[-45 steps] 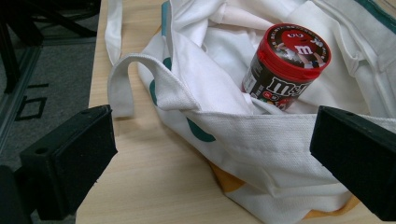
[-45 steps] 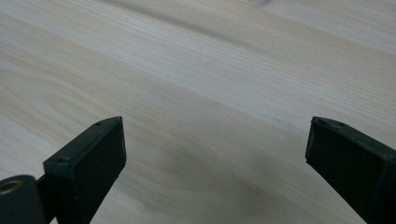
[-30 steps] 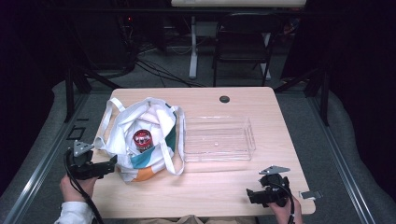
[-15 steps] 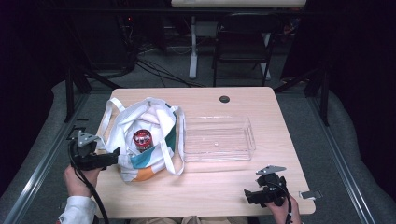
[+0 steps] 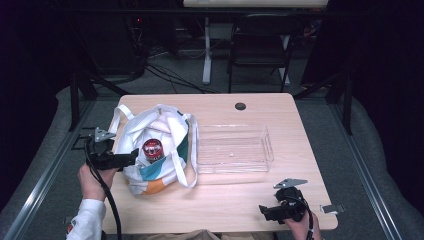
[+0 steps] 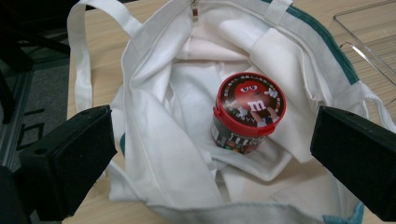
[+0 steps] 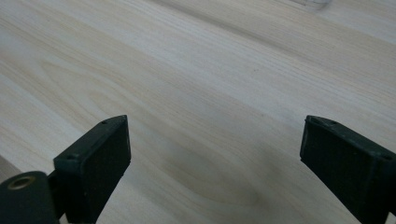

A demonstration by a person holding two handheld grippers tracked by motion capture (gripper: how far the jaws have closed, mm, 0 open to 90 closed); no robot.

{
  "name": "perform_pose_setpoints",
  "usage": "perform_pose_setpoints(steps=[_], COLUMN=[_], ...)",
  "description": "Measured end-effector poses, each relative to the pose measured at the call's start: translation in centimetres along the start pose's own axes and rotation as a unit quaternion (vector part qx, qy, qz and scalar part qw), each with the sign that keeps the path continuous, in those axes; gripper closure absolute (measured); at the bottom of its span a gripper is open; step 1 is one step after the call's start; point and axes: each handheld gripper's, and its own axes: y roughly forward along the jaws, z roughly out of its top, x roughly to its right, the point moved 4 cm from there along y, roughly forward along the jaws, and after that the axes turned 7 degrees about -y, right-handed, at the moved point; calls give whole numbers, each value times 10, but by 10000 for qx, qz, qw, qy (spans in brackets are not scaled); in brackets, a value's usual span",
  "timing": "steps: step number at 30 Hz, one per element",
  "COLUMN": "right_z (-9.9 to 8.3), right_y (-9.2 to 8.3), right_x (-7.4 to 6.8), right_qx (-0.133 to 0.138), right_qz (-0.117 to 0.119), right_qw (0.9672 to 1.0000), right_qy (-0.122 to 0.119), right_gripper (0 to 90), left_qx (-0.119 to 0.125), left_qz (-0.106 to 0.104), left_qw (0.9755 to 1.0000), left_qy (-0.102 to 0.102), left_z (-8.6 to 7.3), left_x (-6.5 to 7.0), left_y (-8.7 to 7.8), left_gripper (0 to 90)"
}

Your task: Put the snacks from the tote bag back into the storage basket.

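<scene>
The left gripper [image 6: 212, 154] hangs wide open over the white tote bag [image 6: 159, 140], an M&M's tub [image 6: 247, 114] inside; the right gripper [image 7: 215, 168] gapes above the bare wooden table [image 7: 210, 84].

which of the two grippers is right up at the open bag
The left gripper, jaws open toward the tote bag holding the red-lidded tub; the right gripper hangs over bare table.

Both grippers are black with blocky jaws. The left gripper [image 5: 131, 157] trails a black cable toward a white sleeve [image 5: 87, 220]. The right gripper [image 5: 263, 211] carries a grey three-cornered plate [image 5: 289, 183] on top.
</scene>
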Motion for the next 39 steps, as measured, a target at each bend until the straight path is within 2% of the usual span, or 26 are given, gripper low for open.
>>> perform_pose_setpoints(steps=[3,7,10,14,19,20,21,23,32,35,36,38,39], right_z=[0,1,-1,-4,-6,-6,-6,-6,-3,-3,-3,-3,-3], right_y=[3,4,4,2,2,2,2,2,5,6,6,6,6], right_x=[0,-1,-1,-1,-1,-1,-1,-1,-4,-5,-5,-5,-5], right_qx=[-34,-59,-87,-83,-124,-144,-144,-137,-221,-208,-228,-253,-263], right_qz=[37,35,39,-19,-33,-10,-10,-30,12,3,19,39,38], right_qw=[10000,10000,9999,10000,9999,9999,9999,9999,9996,9997,9996,9995,9995], right_qy=[-26,-45,-59,-20,-41,-40,-40,-14,-148,-142,-150,-168,-170], right_gripper=[68,68,68,68,69,69,69,69,70,70,70,71,70], left_qx=[-137,-148,-257,-442,-531,-517,-607,-561,-903,-1064,-1158,-1182,-1263], left_qz=[-73,-107,-163,-229,-303,-306,-311,-218,-218,-254,-300,-275,-310], left_qw=[9999,9998,9994,9983,9975,9976,9969,9974,9948,9930,9916,9912,9900], left_qy=[51,126,177,288,346,357,380,391,425,456,488,524,539], left_z=[4,10,15,22,28,28,29,30,27,26,25,25,25], left_x=[6,11,16,23,27,27,27,27,29,30,30,31,31], left_y=[9,14,21,33,42,44,46,51,71,77,81,83,85], left_gripper=[0,0,0,0,0,0,0,0,21,20,38,41,42])
